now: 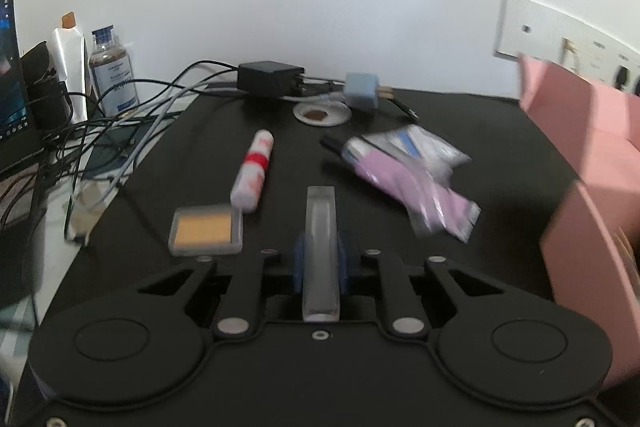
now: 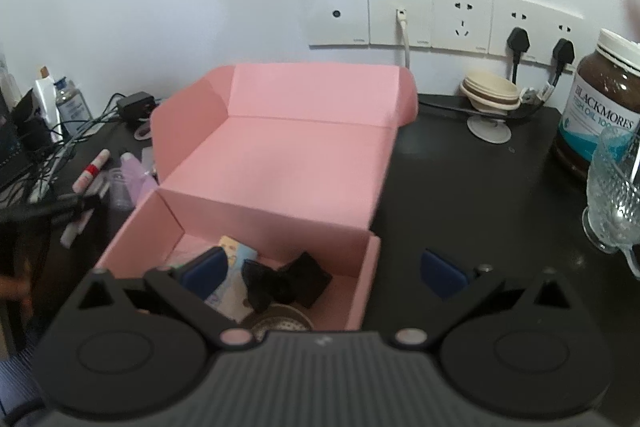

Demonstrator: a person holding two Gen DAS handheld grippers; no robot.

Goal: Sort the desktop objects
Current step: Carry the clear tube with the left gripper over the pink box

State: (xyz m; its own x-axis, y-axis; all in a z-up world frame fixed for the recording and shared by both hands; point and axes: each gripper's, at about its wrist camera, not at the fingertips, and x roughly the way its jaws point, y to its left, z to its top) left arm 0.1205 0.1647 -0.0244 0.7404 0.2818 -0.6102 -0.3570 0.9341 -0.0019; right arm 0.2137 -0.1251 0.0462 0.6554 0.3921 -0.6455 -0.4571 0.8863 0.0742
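My left gripper (image 1: 320, 259) is shut on a clear plastic bar (image 1: 320, 211) that sticks out forward between its blue pads, above the black desk mat (image 1: 288, 147). Ahead on the mat lie a white tube with a red band (image 1: 254, 171), an orange pad in a clear case (image 1: 206, 230) and a purple packet (image 1: 412, 187) over pale blue sachets (image 1: 420, 143). The open pink box (image 2: 280, 163) holds a black bow (image 2: 286, 281), some cards (image 2: 234, 251) and a round metal piece (image 2: 280, 323). My right gripper (image 2: 322, 273) is open, with one finger inside the box's front and the other outside it.
A black adapter (image 1: 270, 77), a blue plug (image 1: 362, 89), a white disc (image 1: 322, 114) and tangled cables (image 1: 120, 115) sit at the back left, beside a bottle (image 1: 114, 71). Right of the box stand a fish-oil jar (image 2: 600, 107), a glass (image 2: 616, 195) and stacked bowls (image 2: 490, 93) below the wall sockets (image 2: 460, 19).
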